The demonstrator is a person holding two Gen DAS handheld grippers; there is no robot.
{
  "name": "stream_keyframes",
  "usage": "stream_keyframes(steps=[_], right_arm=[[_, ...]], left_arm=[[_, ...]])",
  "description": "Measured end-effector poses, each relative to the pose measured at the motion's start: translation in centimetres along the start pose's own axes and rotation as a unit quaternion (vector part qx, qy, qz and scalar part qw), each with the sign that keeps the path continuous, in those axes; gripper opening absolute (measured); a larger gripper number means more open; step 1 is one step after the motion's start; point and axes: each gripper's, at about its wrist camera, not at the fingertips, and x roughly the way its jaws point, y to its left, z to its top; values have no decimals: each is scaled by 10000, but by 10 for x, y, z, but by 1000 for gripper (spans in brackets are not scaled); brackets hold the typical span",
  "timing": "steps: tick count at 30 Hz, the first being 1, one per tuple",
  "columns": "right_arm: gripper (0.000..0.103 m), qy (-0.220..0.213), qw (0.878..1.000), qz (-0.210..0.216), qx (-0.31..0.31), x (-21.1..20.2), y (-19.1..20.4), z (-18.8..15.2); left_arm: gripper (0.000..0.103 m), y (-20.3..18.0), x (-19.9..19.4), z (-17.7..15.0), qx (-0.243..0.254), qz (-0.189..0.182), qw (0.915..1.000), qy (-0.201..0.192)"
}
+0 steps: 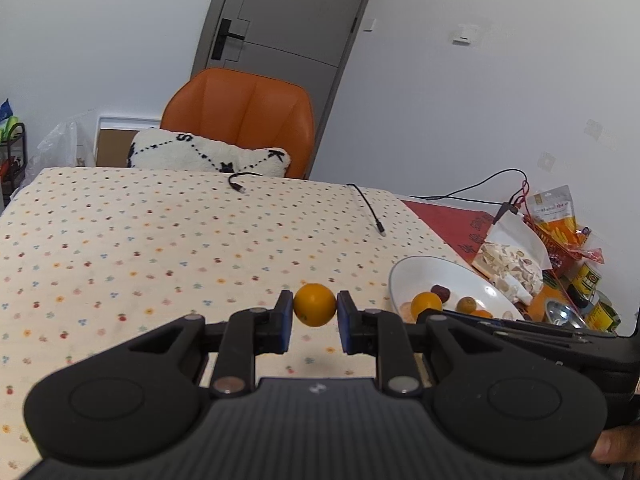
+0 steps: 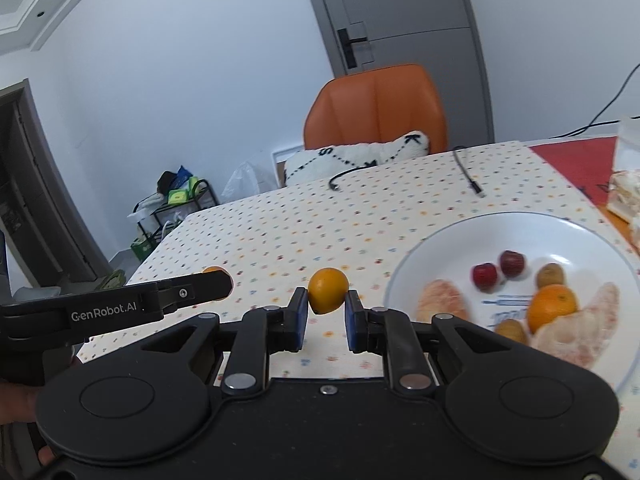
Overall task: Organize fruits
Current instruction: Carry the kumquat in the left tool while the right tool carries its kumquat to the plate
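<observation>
My left gripper [image 1: 315, 314] is shut on a small orange fruit [image 1: 315, 305] and holds it above the dotted tablecloth. My right gripper [image 2: 327, 312] is shut on another small orange fruit [image 2: 328, 290], left of the white bowl [image 2: 412, 264]. The bowl holds an orange [image 2: 552, 307], two red fruits [image 2: 485, 276], small brownish fruits [image 2: 550, 275] and peeled pomelo pieces [image 2: 442, 300]. In the left wrist view the bowl [image 1: 404, 276] lies to the right. The left gripper's arm [image 2: 120, 308] shows in the right wrist view, with its fruit [image 2: 216, 271] partly hidden behind it.
Two black cables [image 1: 368, 210] lie on the far part of the tablecloth [image 1: 160, 240]. An orange chair [image 1: 240, 116] with a white cushion [image 1: 208, 154] stands behind the table. Snack bags and cans [image 1: 560, 248] crowd the table's right side on a red cloth.
</observation>
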Motion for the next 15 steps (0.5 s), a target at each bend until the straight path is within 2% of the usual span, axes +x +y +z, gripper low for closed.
stream_keyframes(steps=[15], right_arm=[[18, -237, 9987, -407, 195, -36, -42, 0]], left_arm=[[22, -44, 13, 1, 199, -327, 9993, -1]])
